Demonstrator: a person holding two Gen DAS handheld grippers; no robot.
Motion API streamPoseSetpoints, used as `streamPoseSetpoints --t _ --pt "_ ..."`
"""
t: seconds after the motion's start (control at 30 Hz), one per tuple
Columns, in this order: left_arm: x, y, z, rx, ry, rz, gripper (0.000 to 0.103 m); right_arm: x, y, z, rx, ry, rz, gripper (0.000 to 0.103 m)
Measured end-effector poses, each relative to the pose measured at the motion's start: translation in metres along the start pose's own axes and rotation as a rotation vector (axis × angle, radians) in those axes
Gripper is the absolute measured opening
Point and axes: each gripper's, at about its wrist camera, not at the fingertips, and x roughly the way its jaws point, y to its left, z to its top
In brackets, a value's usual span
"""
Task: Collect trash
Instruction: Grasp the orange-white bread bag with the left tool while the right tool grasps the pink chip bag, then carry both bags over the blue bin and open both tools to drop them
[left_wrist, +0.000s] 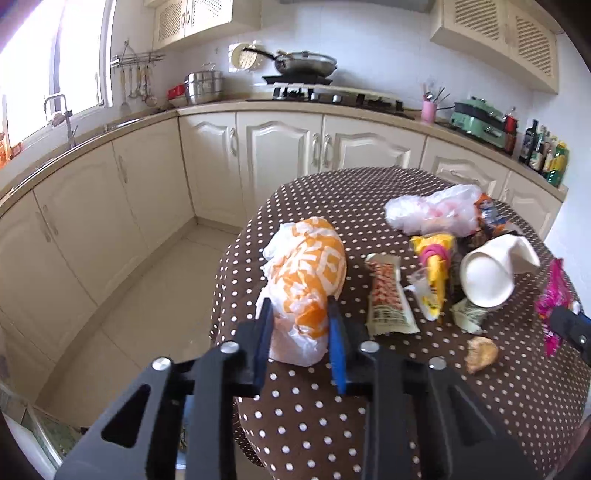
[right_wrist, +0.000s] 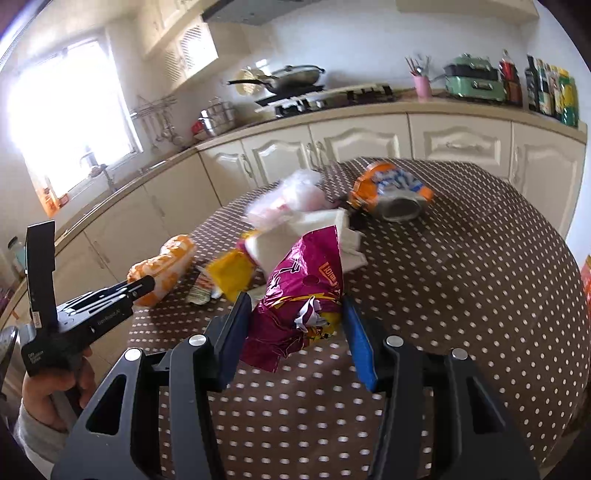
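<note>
We see a round table under a brown white-dotted cloth (left_wrist: 332, 424) littered with wrappers. Left gripper (left_wrist: 301, 325) pinches the crumpled orange-and-white plastic bag (left_wrist: 306, 273) at the table's near-left edge. Right gripper (right_wrist: 295, 321) pinches a shiny magenta foil snack bag (right_wrist: 295, 295), apparently raised off the cloth. White paper cup (left_wrist: 484, 277) lies tipped mid-table.

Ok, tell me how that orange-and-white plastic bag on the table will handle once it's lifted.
The orange-and-white bag looks thin and crumpled, so probably floppy and light. Pinched at one end by the left gripper, it will likely sag and swing.
</note>
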Motion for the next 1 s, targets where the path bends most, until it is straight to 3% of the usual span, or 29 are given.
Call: streamPoseSetpoints --t 0.23,0.4,0.53,0.73,1.0 --pt "-0.039 0.023 -0.015 -0.067 -0.062 -0.062 0.021 0.002 0.045 0.004 -0.065 -0.013 0.064 0.048" --pt "-0.068 0.060 -0.034 -0.128 -0.084 -0.028 0.021 0.012 0.096 -0.004 -0.141 0.020 0.159 0.048" --pt "-0.084 0.106 -0.058 -0.195 -0.069 0.048 0.021 0.028 0.144 -0.018 -0.214 0.071 0.244 0.048" --pt "-0.088 0.173 -0.103 -0.297 -0.006 0.145 0.021 0.069 0.226 -0.060 -0.337 0.194 0.368 0.048" --pt "-0.050 0.250 -0.164 -0.433 0.135 0.212 0.021 0.143 0.292 -0.123 -0.456 0.373 0.402 0.048"
